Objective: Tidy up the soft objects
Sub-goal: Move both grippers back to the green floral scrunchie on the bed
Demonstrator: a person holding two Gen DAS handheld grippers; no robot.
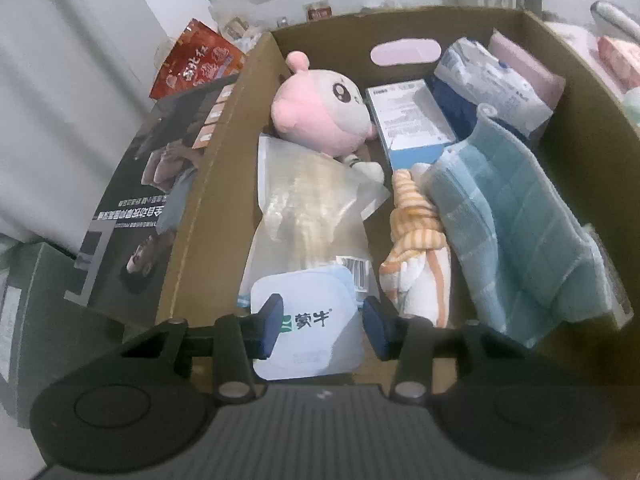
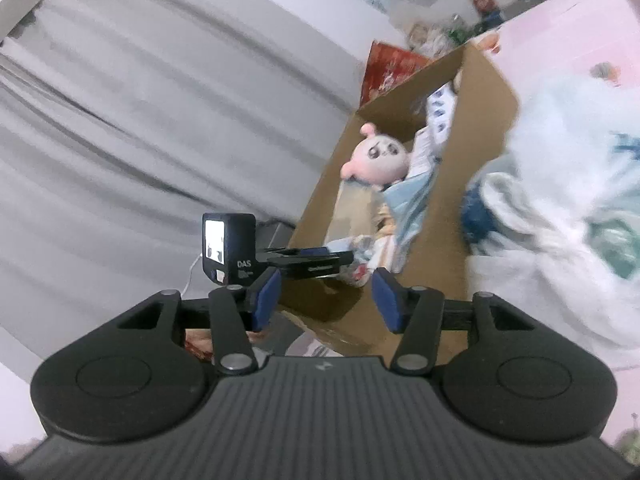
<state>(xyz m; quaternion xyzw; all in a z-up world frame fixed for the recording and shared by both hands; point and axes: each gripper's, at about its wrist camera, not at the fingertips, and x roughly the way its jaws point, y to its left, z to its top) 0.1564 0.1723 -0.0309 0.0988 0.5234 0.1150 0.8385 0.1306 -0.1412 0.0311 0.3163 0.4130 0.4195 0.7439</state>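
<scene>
Left wrist: plush toy (image 1: 320, 108), towels (image 1: 516, 216) crowd cardboard box (image 1: 592, 152).

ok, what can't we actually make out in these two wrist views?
- Left wrist view: whether the left gripper presses the white pouch; its near end is hidden behind the gripper body.
- Left wrist view: the box floor, covered by the blue towel, striped cloth and clear bag.
- Right wrist view: the pile right of the box is motion-blurred; items unreadable.
- Right wrist view: the pink doll, lower half hidden.
</scene>
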